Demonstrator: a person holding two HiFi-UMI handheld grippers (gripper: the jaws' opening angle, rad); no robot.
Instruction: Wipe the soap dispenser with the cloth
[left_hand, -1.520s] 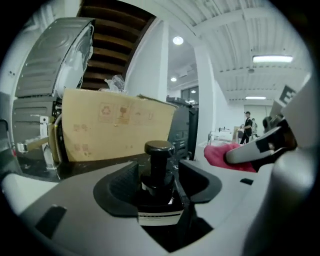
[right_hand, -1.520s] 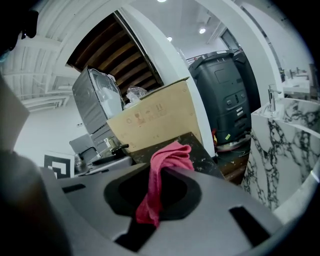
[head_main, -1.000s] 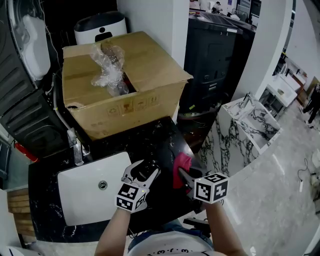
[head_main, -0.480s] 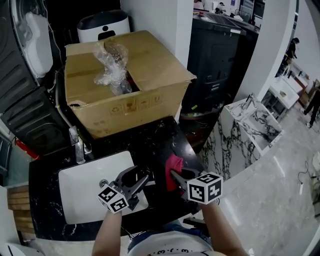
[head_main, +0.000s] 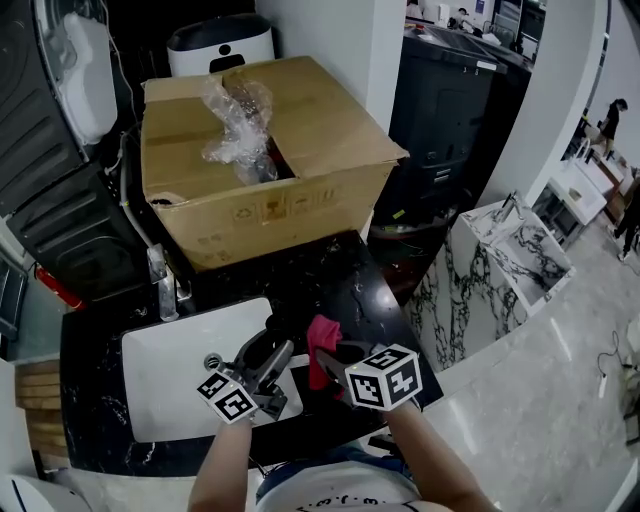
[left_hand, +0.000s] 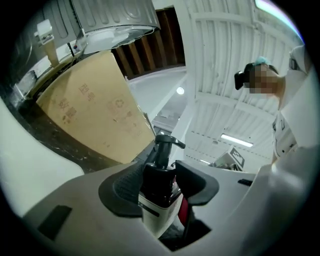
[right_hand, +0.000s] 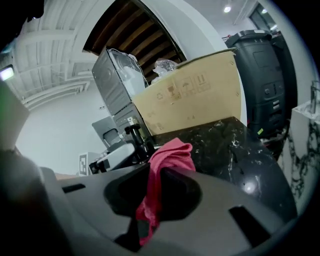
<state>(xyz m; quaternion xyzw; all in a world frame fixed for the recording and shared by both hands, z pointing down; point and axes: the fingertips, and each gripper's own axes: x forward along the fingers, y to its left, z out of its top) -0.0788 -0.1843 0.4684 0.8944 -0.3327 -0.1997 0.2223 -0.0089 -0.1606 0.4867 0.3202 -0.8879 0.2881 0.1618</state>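
The soap dispenser (left_hand: 156, 200) is glossy plastic, the cloth (right_hand: 170, 155) soft, the counter (head_main: 335, 272) polished stone.

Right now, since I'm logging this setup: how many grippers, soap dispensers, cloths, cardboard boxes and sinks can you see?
Grippers: 2, left gripper and right gripper
Soap dispenser: 1
Red cloth: 1
Cardboard box: 1
Sink: 1
Total: 6

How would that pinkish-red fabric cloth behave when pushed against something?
Probably floppy: the pinkish-red fabric cloth droops in soft folds from the closed jaws of the right gripper. Likely light, since that small pinch carries it. It would probably crumple rather than slide.
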